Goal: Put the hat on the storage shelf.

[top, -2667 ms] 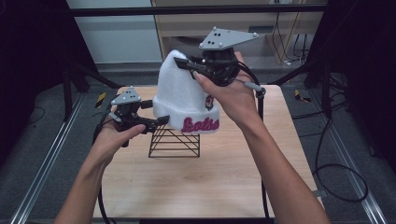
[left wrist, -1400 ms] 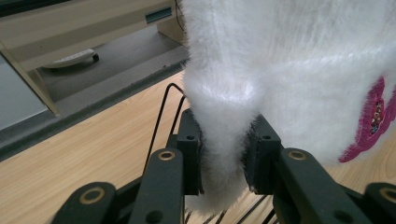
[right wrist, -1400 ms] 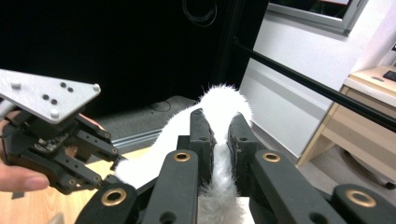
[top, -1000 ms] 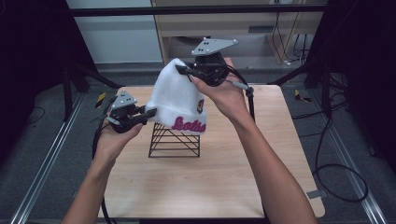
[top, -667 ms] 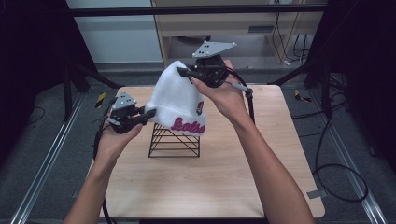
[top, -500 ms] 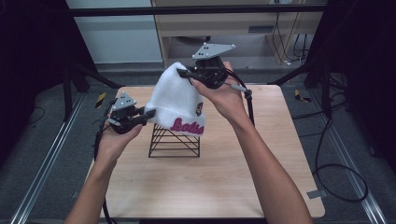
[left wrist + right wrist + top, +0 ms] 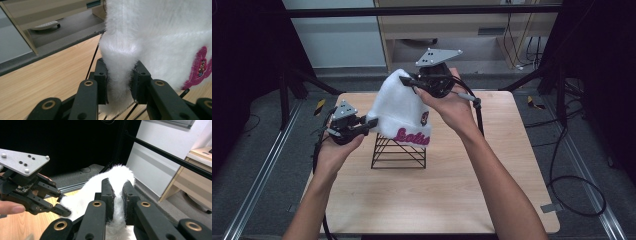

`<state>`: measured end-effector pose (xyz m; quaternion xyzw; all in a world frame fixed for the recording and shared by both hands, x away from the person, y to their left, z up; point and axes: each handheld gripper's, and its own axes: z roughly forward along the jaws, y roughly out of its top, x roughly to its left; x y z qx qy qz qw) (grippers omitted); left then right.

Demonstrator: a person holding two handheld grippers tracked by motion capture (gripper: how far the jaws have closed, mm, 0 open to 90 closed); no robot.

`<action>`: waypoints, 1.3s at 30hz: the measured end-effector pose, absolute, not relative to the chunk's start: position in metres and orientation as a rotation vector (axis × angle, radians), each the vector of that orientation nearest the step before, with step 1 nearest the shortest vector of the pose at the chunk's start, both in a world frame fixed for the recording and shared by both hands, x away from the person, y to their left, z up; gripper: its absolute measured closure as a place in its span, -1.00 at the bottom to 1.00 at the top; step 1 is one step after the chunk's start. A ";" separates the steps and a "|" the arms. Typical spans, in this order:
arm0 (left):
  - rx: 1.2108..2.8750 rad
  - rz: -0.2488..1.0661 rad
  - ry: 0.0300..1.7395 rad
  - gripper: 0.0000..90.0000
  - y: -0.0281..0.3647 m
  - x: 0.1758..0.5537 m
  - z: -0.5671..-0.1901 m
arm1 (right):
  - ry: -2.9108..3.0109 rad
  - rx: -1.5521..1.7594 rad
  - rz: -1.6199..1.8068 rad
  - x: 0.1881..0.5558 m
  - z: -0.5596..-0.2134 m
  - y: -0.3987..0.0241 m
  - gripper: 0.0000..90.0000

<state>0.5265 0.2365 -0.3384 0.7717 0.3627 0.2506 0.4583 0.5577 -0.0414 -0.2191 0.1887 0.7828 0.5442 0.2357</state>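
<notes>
White fuzzy hat (image 7: 399, 107) held above the wire stand (image 7: 398, 151): left gripper (image 7: 371, 123) clamped on its brim, right gripper (image 7: 408, 80) pinching its crown. I judge I'm mid-lift; next, raise it clear of the stand.

Even overhead light brightens the worktop (image 7: 422, 200); frame edges fall dark, the high view soft, close tongs slightly blurred.

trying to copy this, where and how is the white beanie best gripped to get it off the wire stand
Pinch the white beanie at two places: the thick folded cuff from the left, as the left gripper does, and the soft crown from above, as the right gripper does. Both bunch easily, and it can probably lift clear of the wire stand.
</notes>
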 end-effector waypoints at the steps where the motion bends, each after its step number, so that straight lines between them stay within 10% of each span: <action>1: 1.898 0.614 0.898 0.55 0.238 0.527 -0.341 | 2.151 0.512 1.489 0.557 -0.220 -0.040 0.85; 39: 1.874 0.604 0.927 0.53 0.260 0.516 -0.367 | 2.234 0.449 1.429 0.538 -0.233 -0.023 0.84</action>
